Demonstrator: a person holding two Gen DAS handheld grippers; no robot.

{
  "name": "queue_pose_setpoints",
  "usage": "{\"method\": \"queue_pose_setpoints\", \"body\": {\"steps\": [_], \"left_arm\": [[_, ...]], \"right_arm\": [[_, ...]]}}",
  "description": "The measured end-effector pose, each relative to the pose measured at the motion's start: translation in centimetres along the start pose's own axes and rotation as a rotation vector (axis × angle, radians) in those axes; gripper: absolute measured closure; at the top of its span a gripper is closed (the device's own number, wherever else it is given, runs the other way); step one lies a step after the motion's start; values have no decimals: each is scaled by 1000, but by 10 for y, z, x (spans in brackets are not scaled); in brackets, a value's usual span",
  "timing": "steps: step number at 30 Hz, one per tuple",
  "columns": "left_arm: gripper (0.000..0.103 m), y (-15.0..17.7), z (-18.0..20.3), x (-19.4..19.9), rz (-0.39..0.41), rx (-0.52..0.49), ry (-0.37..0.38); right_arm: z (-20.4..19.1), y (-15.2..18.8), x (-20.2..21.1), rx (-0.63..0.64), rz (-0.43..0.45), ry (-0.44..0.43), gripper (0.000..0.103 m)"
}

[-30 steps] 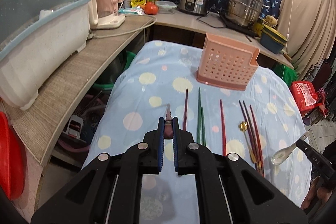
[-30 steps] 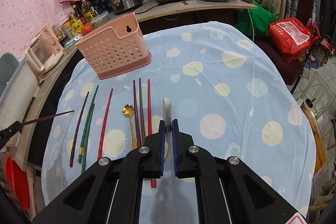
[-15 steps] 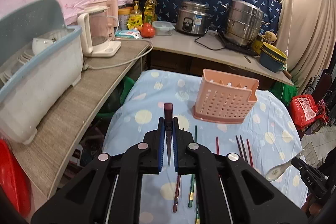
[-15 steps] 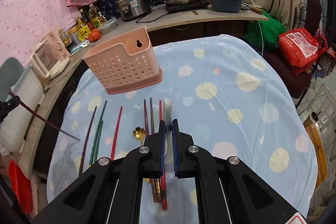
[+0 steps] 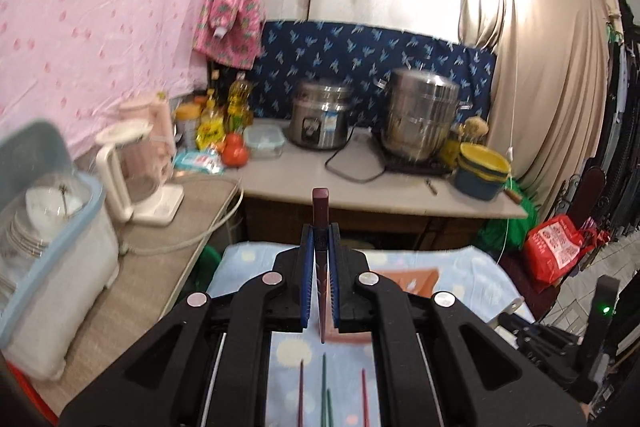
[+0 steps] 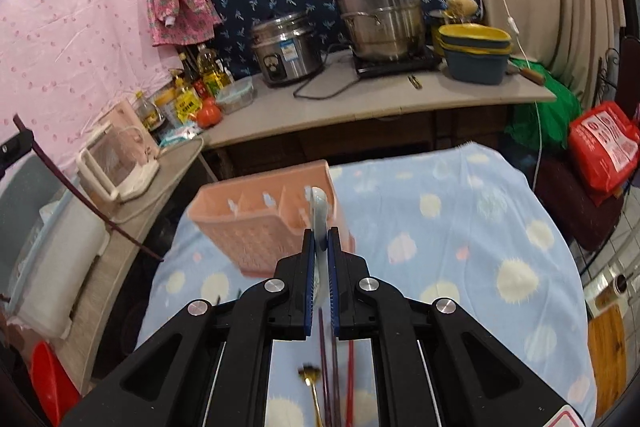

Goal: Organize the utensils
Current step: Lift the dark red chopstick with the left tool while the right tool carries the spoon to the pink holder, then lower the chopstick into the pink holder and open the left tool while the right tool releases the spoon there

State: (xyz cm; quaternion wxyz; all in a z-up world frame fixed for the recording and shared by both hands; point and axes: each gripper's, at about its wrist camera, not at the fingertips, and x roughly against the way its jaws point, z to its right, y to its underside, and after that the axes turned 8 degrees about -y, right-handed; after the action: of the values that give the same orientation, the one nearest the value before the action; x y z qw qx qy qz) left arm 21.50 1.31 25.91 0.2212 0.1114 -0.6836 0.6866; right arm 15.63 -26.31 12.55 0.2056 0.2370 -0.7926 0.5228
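You hold a glossy dark lacquered chopstick [image 5: 320, 211] and a smooth translucent spoon [image 6: 319, 211] between ribbed blue finger pads [image 6: 307, 267]. Perforated matt pink plastic basket [image 6: 256, 227]; soft dotted cloth on tabletop [image 6: 460, 227]; 2 polished steel pots [image 6: 380, 11].

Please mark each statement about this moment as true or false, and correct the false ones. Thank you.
1. The left gripper has its jaws shut on a dark maroon chopstick. True.
2. The right gripper holds nothing. False: its jaws are shut on a white spoon.
3. The pink basket stands on the blue dotted tablecloth. True.
4. All utensils are already in the basket. False: a gold spoon and a red chopstick lie on the cloth, with more chopsticks beside them.
5. The rice cooker sits on the tablecloth. False: it is on the counter behind.
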Motion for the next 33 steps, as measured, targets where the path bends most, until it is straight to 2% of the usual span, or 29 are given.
{"method": "queue_pose_setpoints", "body": {"steps": [4, 8, 16, 22, 23, 24, 25, 26, 27, 29, 33], "left_arm": [[96, -34, 18, -16, 46, 4, 23], [96, -42, 34, -43, 42, -7, 32], [96, 1, 46, -116, -94, -28, 25], [96, 31, 45, -147, -167, -42, -2], [95, 34, 45, -149, -172, -43, -8], [94, 38, 44, -151, -169, -45, -24], [92, 41, 44, -151, -165, -48, -45], [83, 45, 45, -152, -165, -56, -65], [68, 48, 45, -152, -168, -60, -75], [57, 53, 44, -149, -168, -56, -92], [57, 64, 41, -141, -186, -58, -96]], "right_arm": [[-3, -29, -25, 4, 11, -20, 97], [-3, -45, -54, 5, 6, -30, 97], [14, -46, -111, -9, -53, 0, 97], [23, -32, -137, 2, -101, 22, 96], [23, -30, -136, 4, -97, 26, 94], [22, -28, -135, 8, -90, 37, 86], [22, -27, -134, 10, -86, 42, 81], [21, -26, -130, 9, -76, 42, 71], [21, -24, -126, 6, -65, 45, 66], [20, -21, -116, 8, -51, 47, 65], [18, -12, -92, 7, -39, 44, 64]]}}
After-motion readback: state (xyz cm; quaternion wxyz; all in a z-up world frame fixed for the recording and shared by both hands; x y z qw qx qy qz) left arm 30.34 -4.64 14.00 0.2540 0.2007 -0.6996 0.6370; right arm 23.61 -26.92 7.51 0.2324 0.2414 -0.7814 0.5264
